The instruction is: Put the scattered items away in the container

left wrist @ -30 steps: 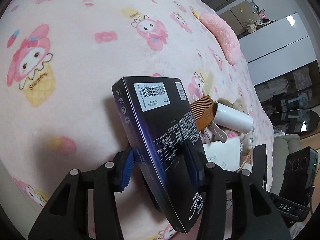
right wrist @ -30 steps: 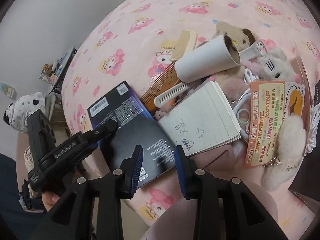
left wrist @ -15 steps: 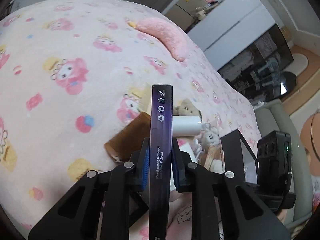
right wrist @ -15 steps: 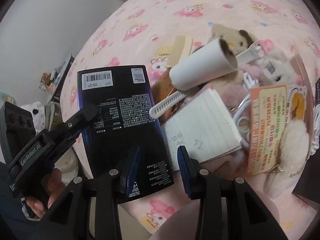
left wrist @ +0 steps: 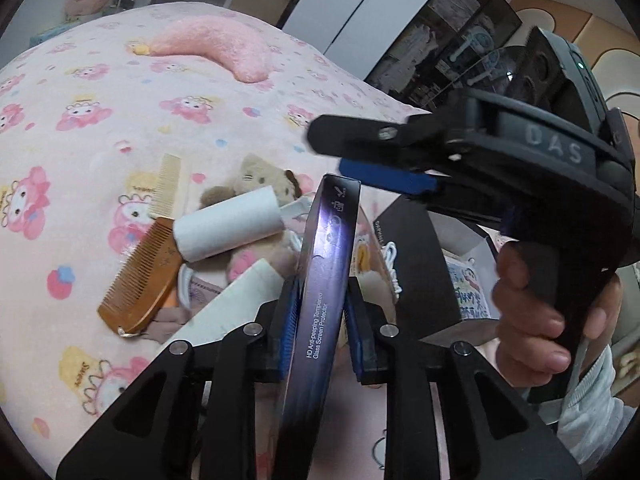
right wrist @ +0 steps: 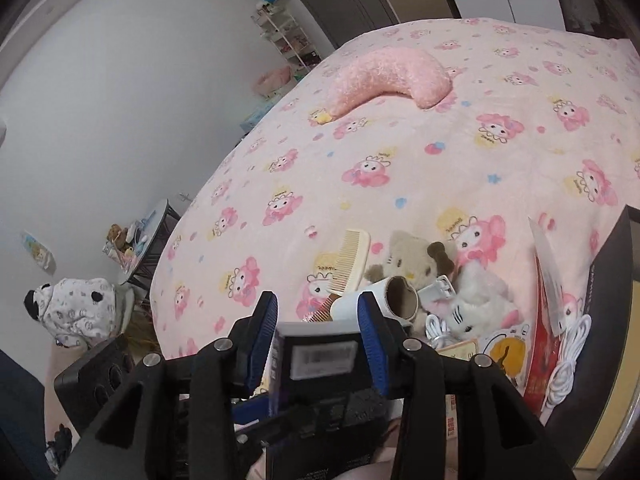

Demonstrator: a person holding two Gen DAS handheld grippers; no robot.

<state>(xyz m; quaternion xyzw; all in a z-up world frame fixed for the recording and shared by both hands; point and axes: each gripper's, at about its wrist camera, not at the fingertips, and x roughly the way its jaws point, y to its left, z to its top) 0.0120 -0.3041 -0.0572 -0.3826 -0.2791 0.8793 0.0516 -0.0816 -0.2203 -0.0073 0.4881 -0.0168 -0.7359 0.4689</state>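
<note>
My left gripper (left wrist: 320, 320) is shut on a flat black screen-protector box (left wrist: 324, 280), held edge-up above the pile on the bed. The box also shows in the right wrist view (right wrist: 320, 354), between the open fingers of my right gripper (right wrist: 318, 340), which do not touch it. The right gripper (left wrist: 380, 152) shows above the box in the left wrist view. The black container (left wrist: 420, 264) lies just right of the pile. The pile holds a white lint roller (left wrist: 232, 228), a brown comb (left wrist: 140, 280), a cream comb (right wrist: 350, 260) and plush toys (right wrist: 476, 304).
A pink crescent cushion (right wrist: 388, 76) lies far back on the pink patterned blanket (right wrist: 360, 152). A white notepad (left wrist: 232, 308) lies under my left gripper. A red packet (right wrist: 548, 320) and white cord (right wrist: 568, 364) lean at the container's wall (right wrist: 608, 292). A bedside shelf (right wrist: 148, 240) stands left.
My left gripper has carried the box right, toward the container. My right gripper rose and tilted up over the box, its open fingers now on either side of the box's top.
</note>
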